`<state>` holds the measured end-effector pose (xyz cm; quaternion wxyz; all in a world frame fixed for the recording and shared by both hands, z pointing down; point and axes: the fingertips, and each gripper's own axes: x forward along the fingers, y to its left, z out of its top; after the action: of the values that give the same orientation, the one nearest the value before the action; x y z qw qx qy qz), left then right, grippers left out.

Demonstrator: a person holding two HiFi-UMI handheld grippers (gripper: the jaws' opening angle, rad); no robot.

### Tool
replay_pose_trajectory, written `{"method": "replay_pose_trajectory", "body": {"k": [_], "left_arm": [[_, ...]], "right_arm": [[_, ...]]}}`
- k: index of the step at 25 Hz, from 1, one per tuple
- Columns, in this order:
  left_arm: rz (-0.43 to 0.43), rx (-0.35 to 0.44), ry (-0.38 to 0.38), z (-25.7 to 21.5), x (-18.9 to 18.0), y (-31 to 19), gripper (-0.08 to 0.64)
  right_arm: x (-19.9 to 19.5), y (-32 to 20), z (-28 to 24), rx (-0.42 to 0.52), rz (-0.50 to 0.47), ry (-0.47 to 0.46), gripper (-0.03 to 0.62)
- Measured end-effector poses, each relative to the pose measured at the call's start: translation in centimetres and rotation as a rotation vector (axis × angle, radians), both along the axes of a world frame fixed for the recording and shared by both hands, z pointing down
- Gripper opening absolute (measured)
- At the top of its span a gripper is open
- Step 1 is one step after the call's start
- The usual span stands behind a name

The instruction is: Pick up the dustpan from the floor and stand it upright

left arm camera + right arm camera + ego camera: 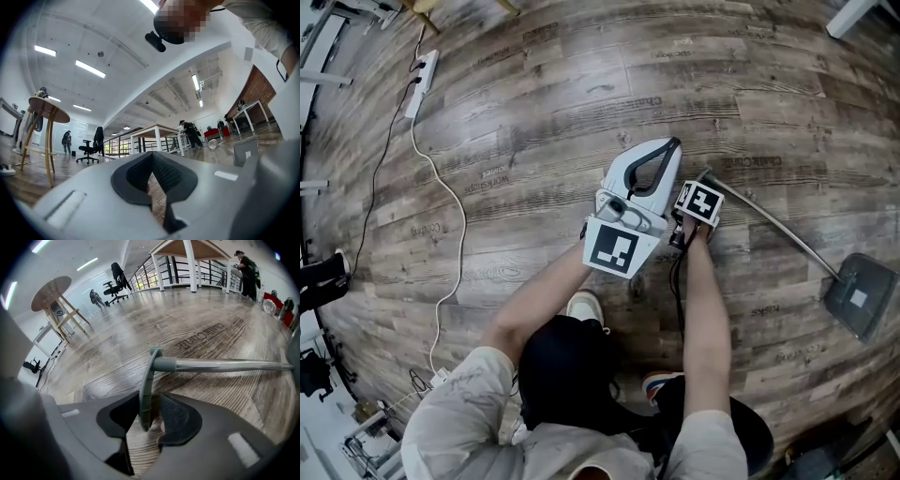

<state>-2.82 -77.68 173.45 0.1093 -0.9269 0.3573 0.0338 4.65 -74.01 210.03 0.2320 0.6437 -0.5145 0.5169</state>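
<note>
A: Where is the dustpan (861, 295)?

B: It lies on the wood floor (534, 122). It is not standing up. Its grey pan is far out by the right edge of the floor in the head view.

A: And the long stick on it?

B: That is the handle (769, 225). It is thin and shiny. It runs across the floor from the pan up and left, to the middle, right in front of the person.

A: What is the right claw (152, 414) doing?

B: It points down at the floor. Its two jaws are partly open. The grey tip (146, 390) of the handle stands between them. The tip sits close by the left pad (123, 414). There is a gap between the tip and the other pad, so the claw is not squeezing it.

A: And the left claw (673, 145)?

B: It is the big white one just left of the right claw. Its jaws are closed, tip to tip. It holds nothing. You can see a bit of floor through the small hole behind the tips.

A: Does it touch the dustpan?

B: No, it is beside the handle's end, a little apart.

A: What else is on the floor?

B: A white cord (441, 187) snakes down the left side. It comes from a power strip (423, 73) near the top left corner. The person's shoe (584, 305) is near the middle, below the claws.
</note>
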Motion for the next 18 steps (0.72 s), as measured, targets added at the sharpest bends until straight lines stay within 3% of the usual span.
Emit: {"method": "replay_pose_trajectory", "body": {"k": [4, 5, 9, 18], "left_arm": [[0.002, 0.006, 0.002, -1.5, -1.3, 0.6, 0.020], [0.003, 0.010, 0.001, -1.9, -1.6, 0.8, 0.020], [0.000, 0.016, 0.001, -2.6, -2.2, 1.4, 0.020], [0.002, 0.017, 0.017, -5.5, -1.4, 2.4, 0.020]], "right_arm": [[-0.9, 0.5, -1.0, -0.030, -0.018, 0.053, 0.122], [-1.1, 0.6, -1.2, -0.038, -0.009, 0.054, 0.083], [-1.6, 2.0, -1.8, -0.063, 0.026, 0.011, 0.078], [-1.3, 2.1, -9.1, 0.051, 0.015, -0.028, 0.078]]}}
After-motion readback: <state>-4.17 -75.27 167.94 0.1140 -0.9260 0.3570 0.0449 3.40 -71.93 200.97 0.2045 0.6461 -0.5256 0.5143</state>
